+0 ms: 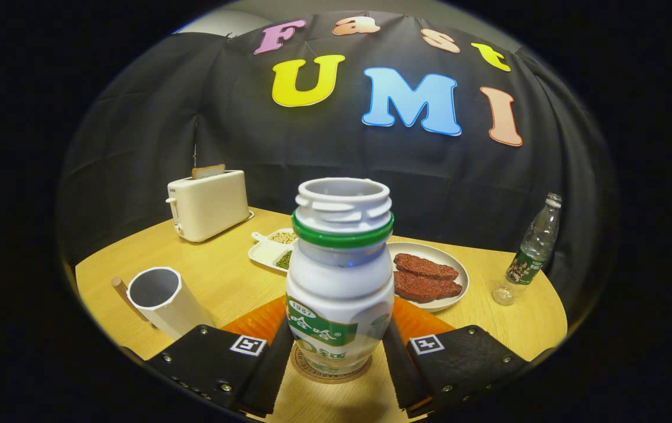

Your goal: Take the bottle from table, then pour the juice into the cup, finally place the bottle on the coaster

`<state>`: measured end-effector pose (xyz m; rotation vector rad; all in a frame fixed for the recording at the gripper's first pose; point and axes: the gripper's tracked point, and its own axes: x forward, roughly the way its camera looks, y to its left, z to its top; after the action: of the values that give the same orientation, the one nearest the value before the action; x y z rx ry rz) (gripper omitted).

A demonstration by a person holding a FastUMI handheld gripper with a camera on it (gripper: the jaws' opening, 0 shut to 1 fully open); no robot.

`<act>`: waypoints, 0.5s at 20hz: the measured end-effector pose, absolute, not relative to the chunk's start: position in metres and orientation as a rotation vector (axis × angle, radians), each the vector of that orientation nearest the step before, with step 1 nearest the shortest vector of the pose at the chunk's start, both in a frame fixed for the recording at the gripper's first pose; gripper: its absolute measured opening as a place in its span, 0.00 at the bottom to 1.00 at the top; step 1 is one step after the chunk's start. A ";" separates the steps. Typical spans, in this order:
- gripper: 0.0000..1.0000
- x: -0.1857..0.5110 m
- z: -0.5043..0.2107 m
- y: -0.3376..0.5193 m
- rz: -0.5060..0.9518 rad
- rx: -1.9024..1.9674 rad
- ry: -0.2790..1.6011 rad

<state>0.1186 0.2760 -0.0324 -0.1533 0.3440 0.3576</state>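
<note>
Gripper [336, 346] fingers clamp bottle [340, 276] upright over coaster [331, 369]; cup [162, 299] lies at ten o'clock; lower straight, release gently.

black cloth wall [153, 135] behind wooden table [224, 276]

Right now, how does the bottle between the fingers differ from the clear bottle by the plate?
The white bottle is opaque, squat and wide-mouthed; the clear bottle is see-through, slim and narrow-necked. The white one stands between the gripper fingers on the coaster; the clear one stands apart on bare table. Both are upright.
</note>
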 end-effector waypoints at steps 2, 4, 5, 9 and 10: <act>0.74 0.120 -0.036 0.278 0.363 -0.155 0.349; 0.74 0.120 -0.040 0.281 0.371 -0.154 0.353; 0.74 0.121 -0.041 0.282 0.373 -0.156 0.352; 0.74 0.121 -0.046 0.283 0.373 -0.149 0.357; 0.74 0.120 -0.044 0.283 0.375 -0.145 0.349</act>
<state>0.1198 0.2826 -0.0445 -0.1446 0.3492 0.3755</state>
